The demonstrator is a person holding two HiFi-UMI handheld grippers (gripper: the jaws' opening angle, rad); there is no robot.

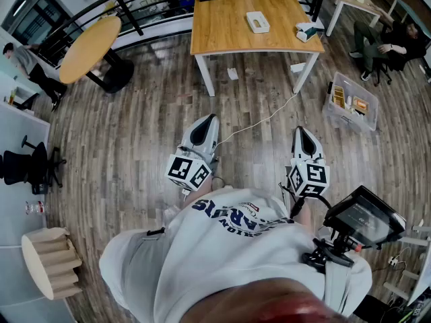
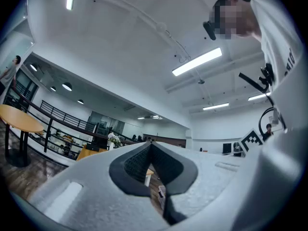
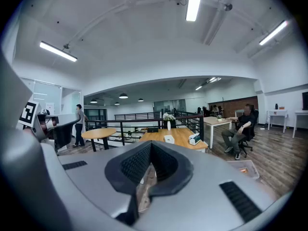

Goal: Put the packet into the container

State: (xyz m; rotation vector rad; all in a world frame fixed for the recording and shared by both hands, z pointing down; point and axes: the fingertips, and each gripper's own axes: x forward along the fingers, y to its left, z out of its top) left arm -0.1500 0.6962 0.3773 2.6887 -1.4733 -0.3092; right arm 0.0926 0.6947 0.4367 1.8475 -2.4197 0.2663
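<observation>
A clear plastic container [image 1: 350,103] stands on the wood floor at the right, with a few small items inside; the right gripper view shows the container [image 3: 243,168] low at the right. A white and teal packet [image 1: 308,31] lies at the right end of the wooden table [image 1: 229,32], also in the right gripper view as the packet [image 3: 194,138]. My left gripper [image 1: 207,121] and right gripper [image 1: 300,132] are held close to my body, far from both. Both are shut and hold nothing. In their own views the left gripper [image 2: 150,146] and right gripper [image 3: 150,145] have their tips closed together.
A white box [image 1: 257,21] lies mid-table. A round table [image 1: 89,46] stands at the left by a black railing. A person sits on a chair [image 1: 385,46] at the far right. A white cable [image 1: 259,121] runs across the floor. A monitor rig [image 1: 363,217] hangs at my right hip.
</observation>
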